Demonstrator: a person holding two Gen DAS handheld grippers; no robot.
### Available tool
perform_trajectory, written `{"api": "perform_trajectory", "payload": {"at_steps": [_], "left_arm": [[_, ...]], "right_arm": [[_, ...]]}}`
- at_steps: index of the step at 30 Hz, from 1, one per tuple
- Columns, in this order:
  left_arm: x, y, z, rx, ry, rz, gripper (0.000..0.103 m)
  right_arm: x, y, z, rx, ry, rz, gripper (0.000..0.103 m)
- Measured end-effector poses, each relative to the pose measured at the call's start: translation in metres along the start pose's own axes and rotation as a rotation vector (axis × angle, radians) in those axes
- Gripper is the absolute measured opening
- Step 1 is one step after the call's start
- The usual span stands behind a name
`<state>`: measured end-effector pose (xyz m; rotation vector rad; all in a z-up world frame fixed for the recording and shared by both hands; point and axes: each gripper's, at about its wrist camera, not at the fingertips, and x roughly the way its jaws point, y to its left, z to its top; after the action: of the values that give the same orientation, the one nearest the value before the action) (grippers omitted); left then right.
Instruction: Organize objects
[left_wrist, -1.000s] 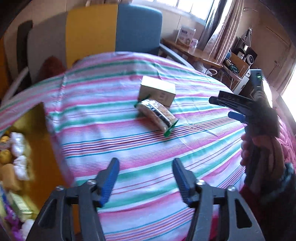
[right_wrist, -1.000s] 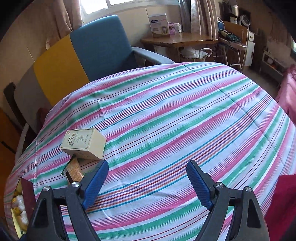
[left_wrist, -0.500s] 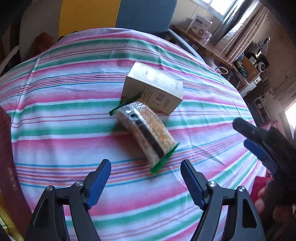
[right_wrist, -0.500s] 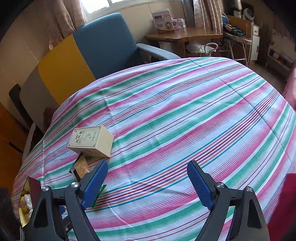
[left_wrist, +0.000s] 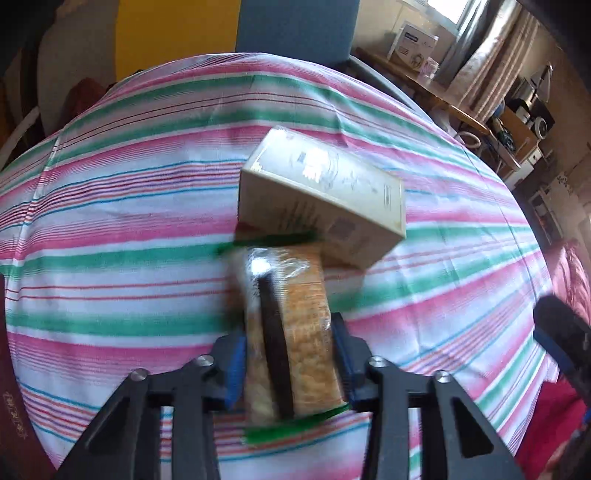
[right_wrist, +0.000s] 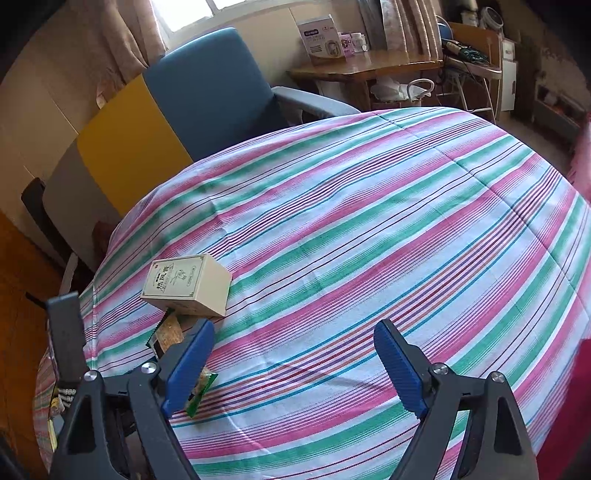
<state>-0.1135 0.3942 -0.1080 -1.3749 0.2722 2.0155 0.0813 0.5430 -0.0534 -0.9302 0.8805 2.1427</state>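
My left gripper (left_wrist: 290, 354) is shut on a clear-wrapped snack pack (left_wrist: 291, 332) with green ends, lying on the striped tablecloth (left_wrist: 129, 240). A beige carton (left_wrist: 325, 195) lies just beyond the pack, touching its far end. In the right wrist view the carton (right_wrist: 186, 286) and the pack (right_wrist: 168, 332) sit at the table's left, partly hidden by my left finger. My right gripper (right_wrist: 293, 365) is open and empty above the cloth (right_wrist: 369, 240), to the right of them.
A dark red box edge (left_wrist: 14, 424) shows at the left rim of the table. A blue and yellow armchair (right_wrist: 192, 103) stands behind the table. A wooden side table (right_wrist: 369, 68) with a white box stands at the back right.
My left gripper moved forward over the snack pack and closed on it. The pack now lies in line with the fingers. My right gripper stayed open and nearly still.
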Motion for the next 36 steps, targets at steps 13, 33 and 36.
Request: {"api": "perform_trajectory", "payload": {"at_steps": [13, 33, 36], "left_arm": [[-0.066, 0.001, -0.126, 0.183, -0.074, 0.011, 0.04], [-0.075, 0.008, -0.161, 0.264, -0.231, -0.018, 0.043], [-0.077, 0.009, -0.164, 0.26, -0.236, -0.027, 0.043]], "right_arm": [[0.029, 0.018, -0.015, -0.133, 0.154, -0.04, 0.088], [0.056, 0.022, -0.034, -0.272, 0.252, -0.198, 0.085], [0.05, 0.033, -0.036, -0.314, 0.225, -0.156, 0.085]]}}
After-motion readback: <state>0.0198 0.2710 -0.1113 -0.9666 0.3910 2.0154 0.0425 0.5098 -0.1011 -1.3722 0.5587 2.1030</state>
